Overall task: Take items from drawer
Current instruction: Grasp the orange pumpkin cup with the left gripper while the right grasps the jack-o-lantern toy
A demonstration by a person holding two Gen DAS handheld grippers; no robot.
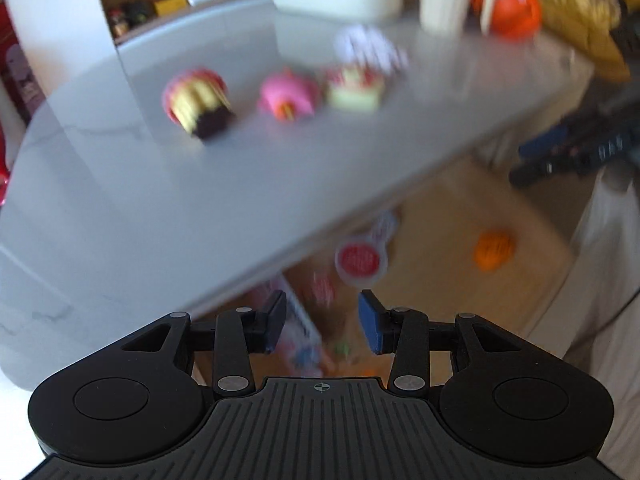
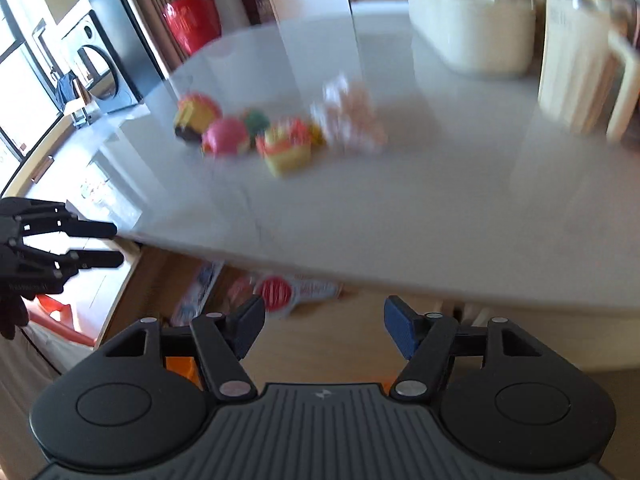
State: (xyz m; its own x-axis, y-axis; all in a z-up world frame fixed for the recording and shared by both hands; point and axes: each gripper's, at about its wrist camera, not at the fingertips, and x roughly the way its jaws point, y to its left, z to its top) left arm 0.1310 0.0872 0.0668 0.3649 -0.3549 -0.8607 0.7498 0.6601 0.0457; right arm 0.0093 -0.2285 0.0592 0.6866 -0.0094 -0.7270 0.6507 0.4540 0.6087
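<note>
Below the tabletop (image 1: 168, 200) edge, the open drawer (image 1: 460, 208) holds what you're after: a red-lidded cup (image 1: 359, 260) and an orange item (image 1: 494, 250). Both the left gripper (image 1: 322, 322) and right gripper (image 2: 324, 330) have fingers apart, empty. Straddle one item squarely before closing, avoiding the tabletop lip.

Both tongs, left tongs (image 1: 322, 322) and right tongs (image 2: 324, 330), are matte black with ribbed bodies, round silver pivot screws and blue finger pads (image 1: 370, 324).
</note>
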